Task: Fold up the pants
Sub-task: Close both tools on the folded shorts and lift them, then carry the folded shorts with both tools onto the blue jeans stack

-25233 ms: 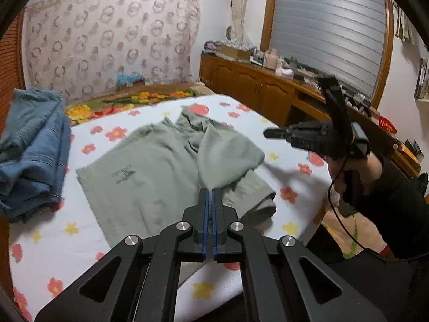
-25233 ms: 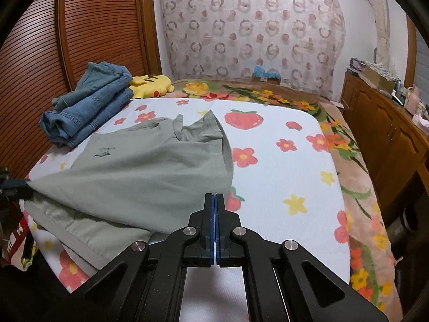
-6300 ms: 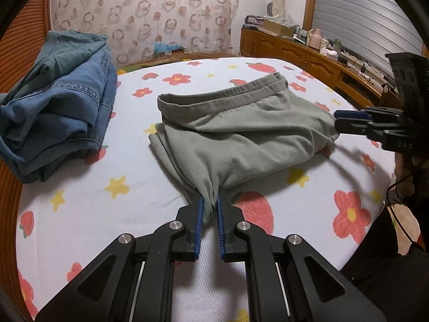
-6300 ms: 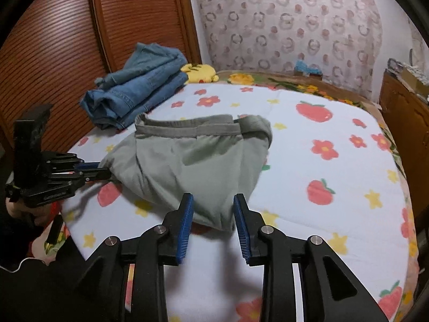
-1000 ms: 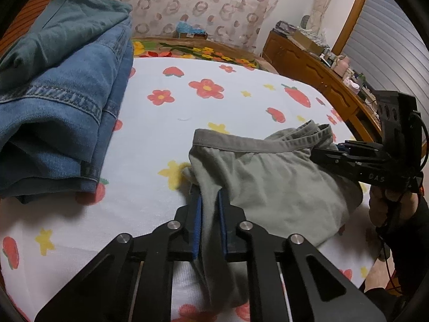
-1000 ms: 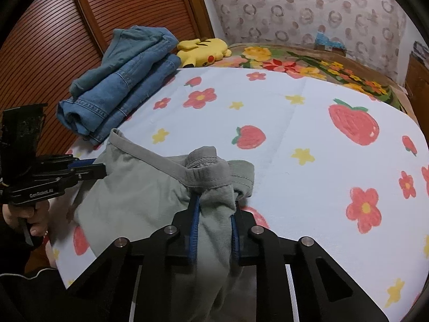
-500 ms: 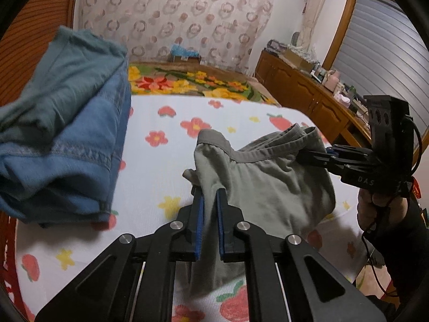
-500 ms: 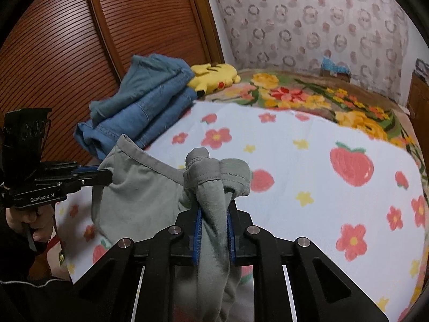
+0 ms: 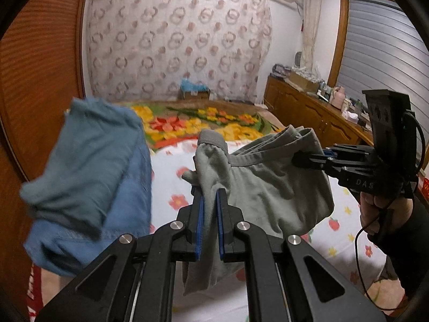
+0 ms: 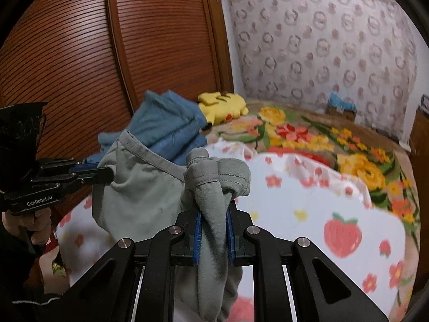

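- The left gripper (image 9: 209, 222) is clamped on a bunched end of the grey-green pants (image 9: 268, 187), the cloth squeezed between its blue pads (image 9: 199, 225) and spilling down below them toward 6 o'clock.
- The right gripper (image 10: 213, 234) pinches the other bunched end of the pants (image 10: 139, 185); a thick roll of waistband stands up above its pads toward 12 o'clock and more fabric hangs beneath.
- In the left wrist view the right gripper (image 9: 303, 158) sits at 3 o'clock, gripping the waistband; in the right wrist view the left gripper (image 10: 104, 174) sits at 9 o'clock, holding the far edge.
- Half a second ago the folded pants hung lower, with their bottom close to the bed; now they are raised higher, sagging as a pouch between the two tools, clear above the flowered sheet (image 9: 346, 230).
- A second ago they still lay on that sheet.
- The stack of blue jeans (image 9: 91, 177) now fills the 9 o'clock side of the left wrist view, closer and blurrier than before; in the right wrist view the jeans (image 10: 171, 123) lie just behind the lifted pants at 11 o'clock.
- A yellow plush toy (image 10: 222, 104) lies beyond the jeans, at 12 o'clock.
- The wooden slatted door (image 10: 80, 53) fills the 10 o'clock side.
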